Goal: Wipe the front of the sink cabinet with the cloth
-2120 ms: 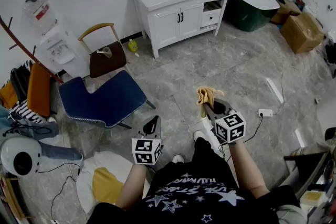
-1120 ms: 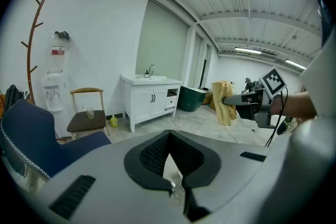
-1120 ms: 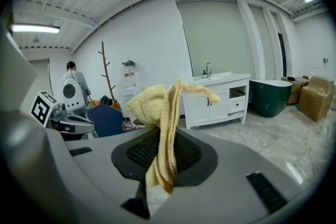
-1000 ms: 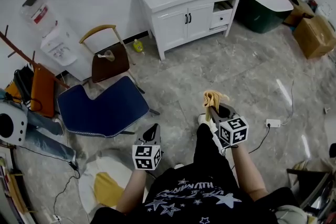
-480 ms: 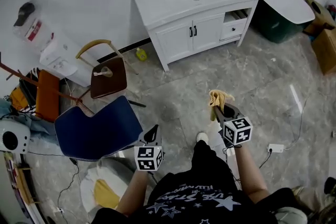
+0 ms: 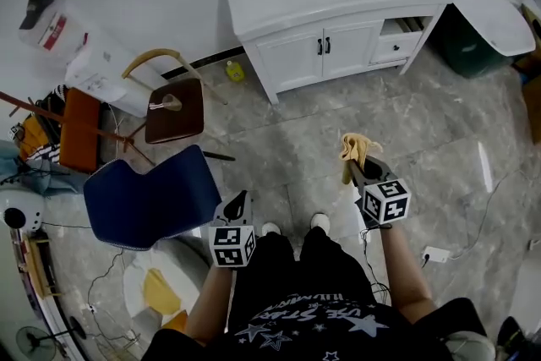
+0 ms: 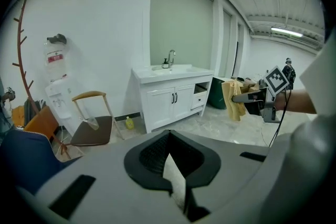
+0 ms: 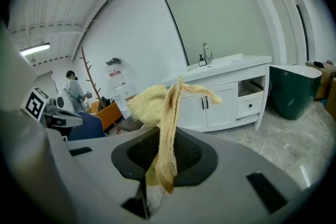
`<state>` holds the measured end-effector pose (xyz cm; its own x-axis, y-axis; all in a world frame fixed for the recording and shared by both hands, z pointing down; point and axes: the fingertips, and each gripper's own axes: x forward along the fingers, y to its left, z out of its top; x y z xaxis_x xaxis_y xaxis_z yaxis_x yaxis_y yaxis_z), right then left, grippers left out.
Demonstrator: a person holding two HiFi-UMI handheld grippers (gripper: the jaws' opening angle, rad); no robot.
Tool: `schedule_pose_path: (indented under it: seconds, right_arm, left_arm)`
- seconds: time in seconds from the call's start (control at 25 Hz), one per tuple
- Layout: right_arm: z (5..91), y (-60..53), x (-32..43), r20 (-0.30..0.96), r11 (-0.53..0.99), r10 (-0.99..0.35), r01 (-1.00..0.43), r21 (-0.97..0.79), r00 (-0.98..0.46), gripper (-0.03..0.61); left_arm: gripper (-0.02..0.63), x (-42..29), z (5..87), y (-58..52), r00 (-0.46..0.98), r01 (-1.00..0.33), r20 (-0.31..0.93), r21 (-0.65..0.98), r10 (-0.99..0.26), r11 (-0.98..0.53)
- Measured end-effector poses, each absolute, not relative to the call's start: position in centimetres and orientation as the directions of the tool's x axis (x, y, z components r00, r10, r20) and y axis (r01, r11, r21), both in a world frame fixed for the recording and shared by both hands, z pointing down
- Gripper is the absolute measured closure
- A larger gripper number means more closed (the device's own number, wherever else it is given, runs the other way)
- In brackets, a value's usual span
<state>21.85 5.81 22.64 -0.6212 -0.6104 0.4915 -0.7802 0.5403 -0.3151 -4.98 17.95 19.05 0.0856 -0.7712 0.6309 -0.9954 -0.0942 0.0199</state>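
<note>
A white sink cabinet [image 6: 338, 46] with two doors and black handles stands against the far wall; it also shows ahead as the cabinet [image 7: 170, 102] in the left gripper view and the cabinet [image 8: 223, 105] in the right gripper view. My right gripper [image 6: 355, 163] is shut on a yellow cloth [image 6: 355, 150], which hangs bunched from its jaws as the cloth [image 8: 163, 123], well short of the cabinet. My left gripper [image 6: 240, 200] is shut and holds nothing. The left gripper view shows the right gripper and its cloth [image 7: 232, 98] at right.
A blue lounge chair [image 6: 152, 194] and a brown wooden chair [image 6: 173, 107] stand left of me. A water dispenser [image 6: 80, 55] is by the wall. A dark green tub [image 6: 478, 25] sits right of the cabinet. Cables and a power strip [image 6: 435, 254] lie on the grey floor.
I have walked closer to the sink cabinet; it is larger and nearer in view. Both grippers keep their pose, the right still holding the cloth.
</note>
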Motion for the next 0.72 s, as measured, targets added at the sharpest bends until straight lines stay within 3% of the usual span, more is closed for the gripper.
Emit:
schedule_pose_path:
  seconds: [0.32,0.72]
  right_arm:
    - [24.3,1.6,17.9,0.530,0.544,-0.586,-0.782,-0.304,-0.613,0.499]
    - [28.7,-10.4,12.1,0.612,0.447,-0.618,-0.861,-0.243,-0.494,0.499]
  left_arm:
    - [0.598,-9.6,21.3,12.9,0.061,-0.998,0.650,0.043,-0.758,-0.044]
    - [0.598,-15.6,27.0,-3.2,0.189,-0.981,0.648,0.091,-0.738,-0.171]
